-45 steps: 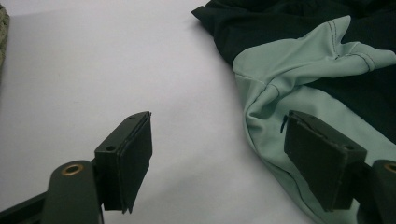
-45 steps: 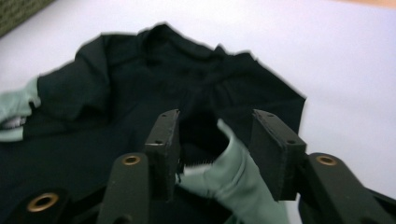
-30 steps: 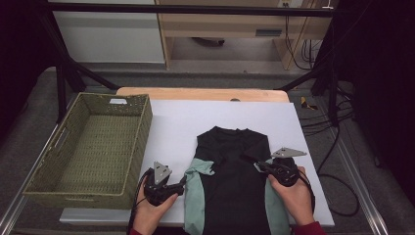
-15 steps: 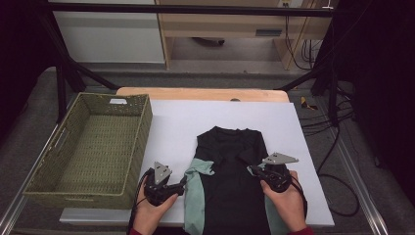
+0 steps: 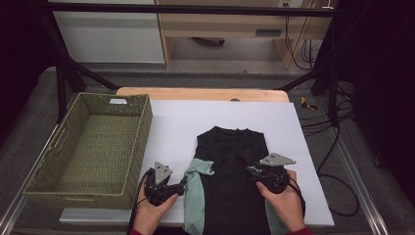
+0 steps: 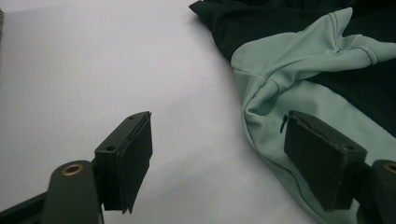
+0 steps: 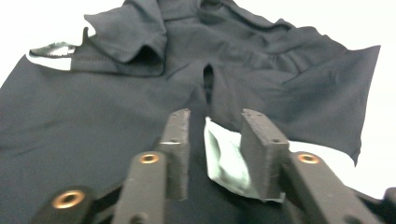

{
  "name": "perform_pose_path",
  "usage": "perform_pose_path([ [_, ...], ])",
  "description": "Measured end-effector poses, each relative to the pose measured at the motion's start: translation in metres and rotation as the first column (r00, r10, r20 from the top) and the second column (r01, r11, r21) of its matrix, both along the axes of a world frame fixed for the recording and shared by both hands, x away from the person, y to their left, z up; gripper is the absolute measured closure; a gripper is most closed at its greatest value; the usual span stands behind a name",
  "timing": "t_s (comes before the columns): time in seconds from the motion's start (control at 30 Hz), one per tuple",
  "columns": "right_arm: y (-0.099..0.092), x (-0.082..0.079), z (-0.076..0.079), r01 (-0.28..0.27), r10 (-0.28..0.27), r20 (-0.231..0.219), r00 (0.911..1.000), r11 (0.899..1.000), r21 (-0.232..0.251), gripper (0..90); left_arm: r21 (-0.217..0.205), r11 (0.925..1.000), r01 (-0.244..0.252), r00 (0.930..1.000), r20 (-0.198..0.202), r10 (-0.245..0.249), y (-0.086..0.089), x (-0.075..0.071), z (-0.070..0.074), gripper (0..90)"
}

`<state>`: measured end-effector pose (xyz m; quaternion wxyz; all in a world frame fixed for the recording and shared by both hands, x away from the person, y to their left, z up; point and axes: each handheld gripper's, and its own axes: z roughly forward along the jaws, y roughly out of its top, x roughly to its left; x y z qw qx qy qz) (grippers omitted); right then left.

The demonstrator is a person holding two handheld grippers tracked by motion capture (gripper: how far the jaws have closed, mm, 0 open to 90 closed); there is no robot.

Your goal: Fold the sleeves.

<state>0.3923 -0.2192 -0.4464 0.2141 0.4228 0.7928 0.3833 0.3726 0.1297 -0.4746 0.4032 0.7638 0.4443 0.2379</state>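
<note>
A black shirt w/ mint-green side panels is laid flat on the white tabletop, collar away from the person, lower hem at the near edge. A woven green basket is set to the left of it, well apart from the shirt.

The left gripper is held just beside the shirt's left edge, near the folded green sleeve. In the left gripper view its jaws are seen wide apart; nothing is clamped, one jaw over bare tabletop, the other over the green panel. Contact w/ the fabric can't be told.

The right gripper is placed over the shirt's right side, approx. at the folded right sleeve. Its jaws have just been opening and are seen partly apart in the right gripper view; a bit of green fabric lies between them, not pressed by the pads.
</note>
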Motion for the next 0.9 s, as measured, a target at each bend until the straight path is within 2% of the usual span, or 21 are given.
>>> perform_pose_path([
  [0.07,0.003,0.003,0.002,-0.002,0.002,0.003,1.0000,1.000,-0.008,55.4,0.000,1.0000,0.001,1.0000,-0.001,-0.001,0.000,0.000,0.000,23.9],
  [0.17,0.008,0.012,0.003,-0.005,0.006,0.008,1.0000,0.999,-0.044,53.8,0.000,1.0000,0.002,1.0000,-0.001,-0.002,0.000,0.000,0.000,24.0],
  [0.27,0.014,0.023,-0.002,0.000,-0.002,-0.022,0.9997,0.996,-0.089,55.2,-0.001,1.0000,0.001,1.0000,0.000,-0.001,0.000,0.000,0.000,23.9],
  [0.3,0.016,0.025,-0.004,-0.006,0.003,-0.026,0.9997,0.995,-0.103,57.4,-0.001,1.0000,0.001,1.0000,0.000,-0.001,0.000,0.000,0.000,23.9],
  [0.37,0.017,0.027,-0.006,0.004,-0.005,-0.009,0.9999,0.992,-0.129,69.2,-0.002,1.0000,0.001,1.0000,0.000,-0.001,0.000,0.000,0.000,24.0],
  [0.43,0.017,0.029,-0.007,0.013,-0.015,-0.012,0.9998,0.993,-0.118,76.9,-0.001,1.0000,0.001,1.0000,-0.001,-0.001,0.000,0.000,0.000,24.0],
  [0.5,0.015,0.031,-0.007,0.027,-0.029,-0.011,0.9995,0.994,-0.110,80.2,0.000,1.0000,0.002,1.0000,-0.001,-0.002,0.000,0.000,0.000,24.0],
  [0.57,0.014,0.034,-0.005,0.045,-0.047,-0.024,0.9986,0.997,-0.068,82.0,0.001,1.0000,0.002,1.0000,0.001,-0.002,0.000,0.000,0.000,24.0],
  [0.7,0.011,0.035,0.002,0.066,-0.066,-0.001,0.9978,0.997,0.041,82.9,-0.004,1.0000,-0.005,1.0000,0.004,0.005,0.001,0.000,0.001,24.0],
  [0.77,0.013,0.035,0.000,0.065,-0.065,-0.010,0.9978,0.997,0.042,82.7,-0.006,1.0000,-0.007,1.0000,0.003,0.007,0.002,0.000,0.001,24.1],
  [0.87,0.019,0.033,-0.011,0.030,-0.031,-0.040,0.9987,0.999,-0.027,80.6,-0.006,1.0000,-0.002,1.0000,-0.001,0.002,0.001,0.000,0.000,24.0],
  [0.9,0.020,0.032,-0.013,0.021,-0.022,-0.035,0.9992,0.999,-0.036,78.3,-0.006,1.0000,0.000,1.0000,-0.001,0.000,0.001,0.001,0.000,24.0],
])
